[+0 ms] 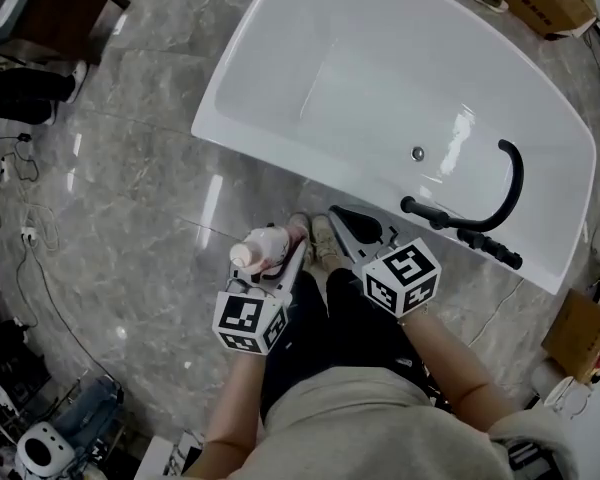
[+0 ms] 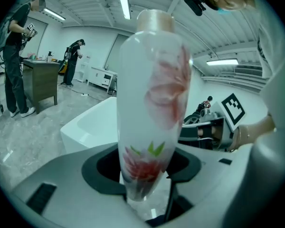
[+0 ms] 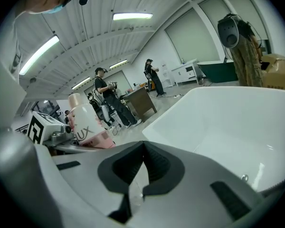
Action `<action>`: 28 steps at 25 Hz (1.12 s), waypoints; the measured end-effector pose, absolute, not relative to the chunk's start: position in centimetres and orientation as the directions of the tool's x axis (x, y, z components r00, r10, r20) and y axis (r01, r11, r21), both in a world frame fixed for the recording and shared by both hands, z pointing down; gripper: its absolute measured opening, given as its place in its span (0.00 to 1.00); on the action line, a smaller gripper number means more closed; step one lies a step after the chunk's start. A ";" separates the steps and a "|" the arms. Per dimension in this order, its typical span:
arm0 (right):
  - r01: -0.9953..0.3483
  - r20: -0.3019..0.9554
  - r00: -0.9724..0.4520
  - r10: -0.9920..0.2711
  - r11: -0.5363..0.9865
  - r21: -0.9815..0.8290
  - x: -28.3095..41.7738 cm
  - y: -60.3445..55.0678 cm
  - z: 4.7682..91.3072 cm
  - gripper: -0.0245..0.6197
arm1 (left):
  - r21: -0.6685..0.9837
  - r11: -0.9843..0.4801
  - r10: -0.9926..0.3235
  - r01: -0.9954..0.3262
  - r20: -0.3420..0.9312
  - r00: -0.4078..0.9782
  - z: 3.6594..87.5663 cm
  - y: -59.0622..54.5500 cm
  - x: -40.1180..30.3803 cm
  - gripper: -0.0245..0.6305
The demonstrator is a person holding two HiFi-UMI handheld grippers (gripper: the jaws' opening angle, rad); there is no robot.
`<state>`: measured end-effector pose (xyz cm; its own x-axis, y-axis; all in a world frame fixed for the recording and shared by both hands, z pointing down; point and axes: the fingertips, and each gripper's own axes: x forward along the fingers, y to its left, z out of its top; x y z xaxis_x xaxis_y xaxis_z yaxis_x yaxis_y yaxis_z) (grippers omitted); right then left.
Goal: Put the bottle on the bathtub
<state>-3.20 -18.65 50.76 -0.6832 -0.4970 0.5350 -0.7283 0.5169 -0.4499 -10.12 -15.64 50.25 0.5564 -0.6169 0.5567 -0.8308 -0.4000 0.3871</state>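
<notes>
Bottle (image 1: 263,249): white, pink flower print, pale cap. It is off the bathtub (image 1: 310,173), up in the air over the grey tiled floor (image 1: 150,198), just short of the tub's near rim.

Left hand-held gripper (image 1: 285,251): clamped on the bottle. The left gripper view shows the pads pinching its narrow lower end, with the body and cap rising well above the grip and leaning a little.

Right hand-held gripper (image 3: 142,148): jaws drawn together with nothing between them. It sits just beside the left one, and the tub wall fills its view.

Handling, as I judge it:
- The skin is glossy, rounded plastic, so expect it to be slick. The taper gives the pads little flat to bite on.
- The wall is probably stiff enough to grip but may dent under a hard squeeze. Hold it firmly without crushing it.
- I cannot tell the fill level. With most of the bottle above your grip, it could swing or pivot if you tilt it.
- A hold at mid-body would be steadier. The low grip you have does leave the base free to land.

Placement: the near rim is a narrow, shiny ledge. The black faucet (image 1: 480,218) takes up its right stretch, so the bare left stretch looks safer. Set the base flat and upright before you let go, because a slip either way drops the bottle into the basin or onto the floor.
</notes>
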 end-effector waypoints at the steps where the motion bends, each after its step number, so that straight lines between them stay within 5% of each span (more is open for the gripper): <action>1: -0.728 0.538 -0.683 -0.493 0.517 -0.450 -3.3 -18.7 51.3 0.04 | 0.388 -0.402 -0.613 -0.829 0.559 0.559 50.7 -15.8 -10.2 0.40; 28: -0.791 0.599 -0.610 -0.519 0.440 -0.424 -4.3 -25.6 62.6 0.04 | 0.325 -0.374 -0.650 -0.869 0.577 0.495 62.7 -27.2 -14.3 0.40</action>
